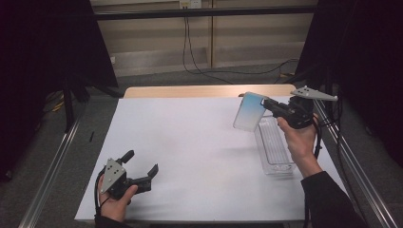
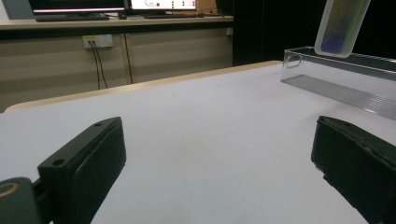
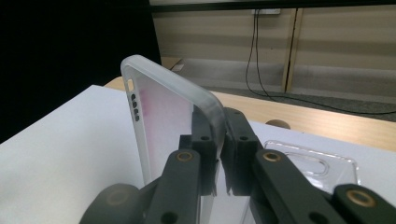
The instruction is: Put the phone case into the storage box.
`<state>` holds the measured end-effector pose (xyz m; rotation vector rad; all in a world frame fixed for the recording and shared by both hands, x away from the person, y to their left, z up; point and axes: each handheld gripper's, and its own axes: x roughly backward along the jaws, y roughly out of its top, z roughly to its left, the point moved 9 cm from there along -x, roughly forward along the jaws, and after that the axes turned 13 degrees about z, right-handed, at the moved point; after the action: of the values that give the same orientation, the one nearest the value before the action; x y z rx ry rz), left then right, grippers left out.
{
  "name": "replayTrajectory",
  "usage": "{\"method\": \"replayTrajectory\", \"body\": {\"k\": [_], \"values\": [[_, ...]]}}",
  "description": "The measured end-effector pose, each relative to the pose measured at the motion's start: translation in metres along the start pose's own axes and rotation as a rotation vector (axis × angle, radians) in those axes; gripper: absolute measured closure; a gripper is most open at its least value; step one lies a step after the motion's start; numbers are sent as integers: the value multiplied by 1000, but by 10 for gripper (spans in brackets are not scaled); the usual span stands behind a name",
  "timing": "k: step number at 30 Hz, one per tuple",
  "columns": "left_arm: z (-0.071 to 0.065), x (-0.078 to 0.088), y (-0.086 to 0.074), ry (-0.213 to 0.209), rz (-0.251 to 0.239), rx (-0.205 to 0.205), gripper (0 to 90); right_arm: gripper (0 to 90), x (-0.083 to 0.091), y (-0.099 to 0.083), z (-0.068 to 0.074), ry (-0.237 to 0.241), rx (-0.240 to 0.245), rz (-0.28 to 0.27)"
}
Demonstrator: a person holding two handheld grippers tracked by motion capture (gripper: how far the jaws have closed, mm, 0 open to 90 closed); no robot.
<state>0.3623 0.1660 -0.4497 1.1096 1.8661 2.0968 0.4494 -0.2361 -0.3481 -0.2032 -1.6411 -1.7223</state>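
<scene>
Room: dim space with black curtains at both sides, pale wall panels and trailing cables behind, and a wooden table [image 1: 209, 90] covered by a white sheet [image 1: 190, 152].
Surface: apart from a clear plastic tray [image 1: 274, 149] lying lengthwise along the sheet's right edge, the sheet carries nothing else that I can see.
Thing in hand: a translucent phone case [image 1: 249, 111], bluish in the high view, faintly pink in the right gripper view [image 3: 159, 121], with its camera cut-out and small holes along one side.
Right gripper: the right gripper [image 1: 270, 105] has its jaws clamped on the case's rim; its own view shows both pads pinching the edge between them.
Case position: held up in the air, standing nearly upright and slightly tilted, above the far end of the tray near the sheet's far right corner, clear of tray and sheet alike.
Left gripper: the left gripper [image 1: 142, 171] sits low near the sheet's near left corner, jaws spread wide with nothing between them, well apart from the case.
Step in hand: by my reading, the case is being carried away from or towards the tray; which of the two I cannot tell.
Next move: probably a steady carry with the pinch kept firm, since a thin rim could slip or twist, then lowering the case flat before letting go.
</scene>
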Motion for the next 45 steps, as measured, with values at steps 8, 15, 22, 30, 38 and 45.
{"method": "replayTrajectory", "body": {"k": [8,15,22,30,38,45], "values": [[0,-4,-2,4,8,2,34,844,7,13,-20,-42,-6,-23],[0,-7,-2,8,7,-4,35,844,8,18,-38,-88,-9,-26],[1,-5,1,14,2,-17,36,843,3,22,-56,-140,-14,-17],[4,-6,0,26,4,-8,34,843,-5,23,-72,-172,-1,-21],[7,-7,-1,32,9,-8,31,844,-20,20,-86,-220,-9,0],[7,-7,-2,34,10,-1,30,844,-33,15,-92,-258,3,36]]}}
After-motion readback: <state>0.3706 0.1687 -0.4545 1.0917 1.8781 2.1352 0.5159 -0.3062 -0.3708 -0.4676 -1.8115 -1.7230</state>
